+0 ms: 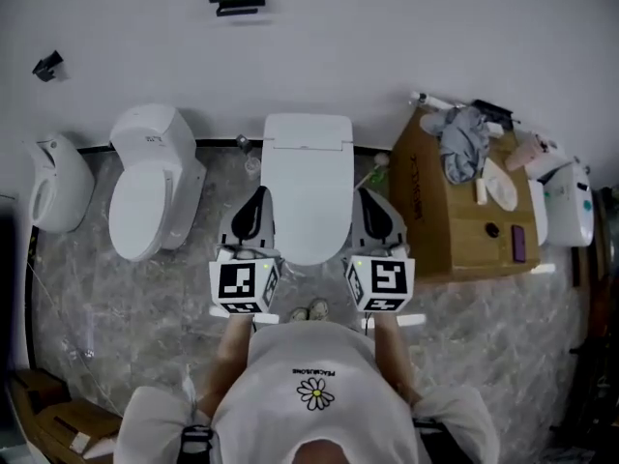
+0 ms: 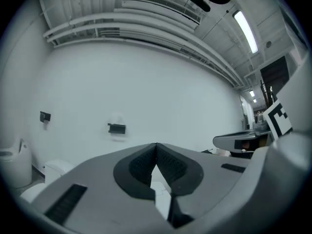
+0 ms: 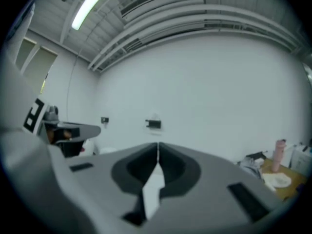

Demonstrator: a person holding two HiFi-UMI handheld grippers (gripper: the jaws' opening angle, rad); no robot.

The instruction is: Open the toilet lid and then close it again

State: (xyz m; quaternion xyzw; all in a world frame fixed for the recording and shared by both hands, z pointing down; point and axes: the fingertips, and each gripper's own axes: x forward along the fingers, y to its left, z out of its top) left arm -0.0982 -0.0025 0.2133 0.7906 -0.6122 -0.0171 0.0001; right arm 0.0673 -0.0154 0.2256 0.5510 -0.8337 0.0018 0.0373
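- Holding both claws out level, a person point(image 1: 314, 394) in a white tee stands facing a white wall point(image 1: 387, 27); shoes point(image 1: 309, 310) show on the marble floor point(image 1: 145, 307).
- Left claw point(image 1: 257, 201): jaws fully together, tips meeting, nothing btwn them. Its dark ribbed pads point(image 2: 170, 164) show closed in the left gripper view.
- Right claw point(image 1: 373, 206): same state, jaws pressed tip to tip w/ nothing gripped, as seen in the right gripper view.
- Toilet point(image 1: 308, 245) sits ctr, against the wall, w/ one claw at each side of it in the head view.
- Lid point(image 1: 308, 187) is down, flat on the toilet, closed; neither claw is on it.
- Both gripper views look over the closed jaws at the wall, not at the lid.
- 2nd toilet point(image 1: 150, 191) stands just left of the first, lid also down; a white fixture point(image 1: 53, 187) hangs on the wall further left.
- Box point(image 1: 450, 230), brown cardboard, stands right of the toilet; a grey cloth point(image 1: 464, 138) and small items lie on top.
- Pink bottle point(image 3: 279, 156) stands on that box, seen at the right edge of the right gripper view.
- Black holder point(image 1: 237, 0) is fixed high on the wall above the toilet; it shows straight ahead in both gripper views.
- Tube light point(image 3: 90, 6) runs along the ceiling.
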